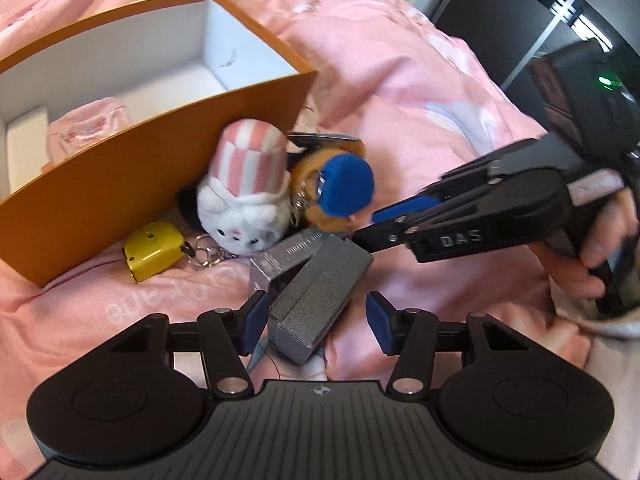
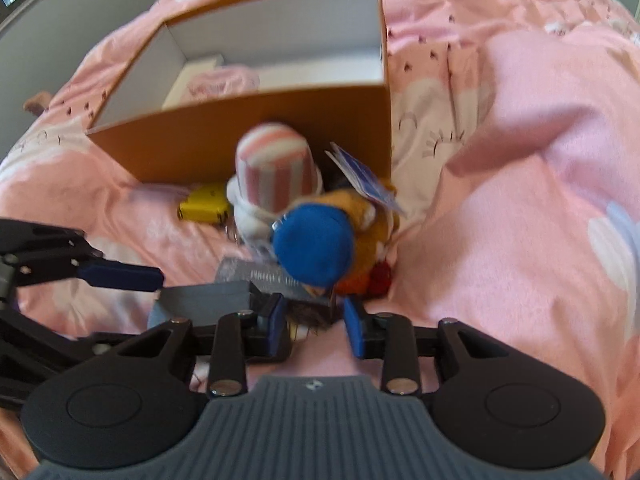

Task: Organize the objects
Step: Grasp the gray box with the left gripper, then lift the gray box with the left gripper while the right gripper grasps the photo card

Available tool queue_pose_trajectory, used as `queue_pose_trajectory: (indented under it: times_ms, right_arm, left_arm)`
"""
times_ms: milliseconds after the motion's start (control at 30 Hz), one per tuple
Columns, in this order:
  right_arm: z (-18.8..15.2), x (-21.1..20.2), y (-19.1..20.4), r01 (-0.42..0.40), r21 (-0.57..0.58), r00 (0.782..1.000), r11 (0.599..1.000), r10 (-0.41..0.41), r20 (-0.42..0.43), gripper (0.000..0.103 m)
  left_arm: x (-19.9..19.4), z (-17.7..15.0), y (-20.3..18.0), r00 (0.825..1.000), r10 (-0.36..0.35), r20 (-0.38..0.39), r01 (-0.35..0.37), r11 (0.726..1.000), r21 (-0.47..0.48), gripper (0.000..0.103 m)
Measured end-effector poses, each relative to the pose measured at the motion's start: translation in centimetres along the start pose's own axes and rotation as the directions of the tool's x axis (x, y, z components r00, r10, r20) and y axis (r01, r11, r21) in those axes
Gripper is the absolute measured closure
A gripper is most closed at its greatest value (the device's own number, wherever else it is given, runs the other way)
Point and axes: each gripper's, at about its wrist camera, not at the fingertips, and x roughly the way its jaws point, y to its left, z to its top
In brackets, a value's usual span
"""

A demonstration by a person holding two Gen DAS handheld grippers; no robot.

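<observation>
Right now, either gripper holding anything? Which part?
Nothing held. Left gripper open around the grey box's near end; right gripper open by the other box.

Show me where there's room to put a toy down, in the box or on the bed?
The orange box has bare white floor at its far end, beyond the pink bundle. The pink blanket right of the blue-capped plush is free too. It's crowded in front of the box: striped-hat plush, yellow keychain, grey boxes.
</observation>
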Motion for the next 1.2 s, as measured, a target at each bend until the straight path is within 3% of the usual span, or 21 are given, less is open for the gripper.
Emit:
queue_pose_trajectory:
  times_ms: [100,333,400,433,533,633,833,1000,1100,1133,1200]
  right_arm:
    - [-0.3,0.9,-0.2,-0.056,0.010,0.997,0.998,0.056,-0.046,0.078]
    - [-0.3,1.5,0.6,-0.057,-0.028,0.997,0.998,0.055,-0.049,0.084]
    - [-0.2,1.6,0.5,-0.069,-0.026,0.997,0.997,0.068,-0.047,0.086]
    - [-0.1,1.6,0.2,-0.079,-0.014,0.996,0.997,0.078,-0.049,0.086]
    - [-0.1,1.8,-0.7,-0.076,0.027,0.995,0.997,0.077,-0.061,0.085]
    - [-0.2,2.0,-0.5,-0.082,0.021,0.994,0.996,0.083,-0.072,0.085]
    - [-0.1,2.1,-0.2,-0.070,-0.004,0.995,0.998,0.069,-0.072,0.085]
    - [-0.1,2.9,-0.4,-0.078,0.019,0.994,0.997,0.079,-0.080,0.085]
    - [0.0,3.0,-0.2,-0.071,0.007,0.994,0.997,0.071,-0.079,0.085]
    - [0.0,2.9,-0.1,-0.065,0.002,0.995,0.998,0.065,-0.078,0.082]
    - [0.2,2.7,-0.1,-0.049,-0.019,0.997,0.999,0.047,-0.069,0.067]
  left_arm:
    - [0.4,0.0,-0.1,1.000,0.010,-0.021,-0.010,1.000,0.023,0.042]
    - [1.4,-0.2,-0.5,0.997,0.050,-0.060,-0.044,0.994,0.097,0.042]
    - [1.1,-0.4,-0.4,0.998,0.015,-0.065,-0.007,0.993,0.118,0.042]
    - [0.7,-0.4,-0.2,0.998,-0.019,-0.059,0.026,0.993,0.115,0.048]
    - [0.2,-0.6,0.7,0.990,-0.129,-0.052,0.132,0.989,0.060,0.055]
    - [1.7,-0.8,-0.1,0.995,-0.044,-0.092,0.052,0.995,0.086,0.055]
    - [2.4,-0.9,-0.9,0.996,-0.035,-0.078,0.043,0.994,0.100,0.051]
    - [2.8,-1.2,-2.5,0.998,0.046,-0.050,-0.036,0.983,0.183,0.052]
    - [2.6,-1.3,-2.6,0.998,0.061,-0.026,-0.055,0.982,0.180,0.055]
    - [2.4,-1.3,-2.4,0.998,0.061,-0.021,-0.056,0.984,0.167,0.055]
    - [2.0,-1.3,-2.3,0.998,0.062,-0.006,-0.060,0.987,0.146,0.056]
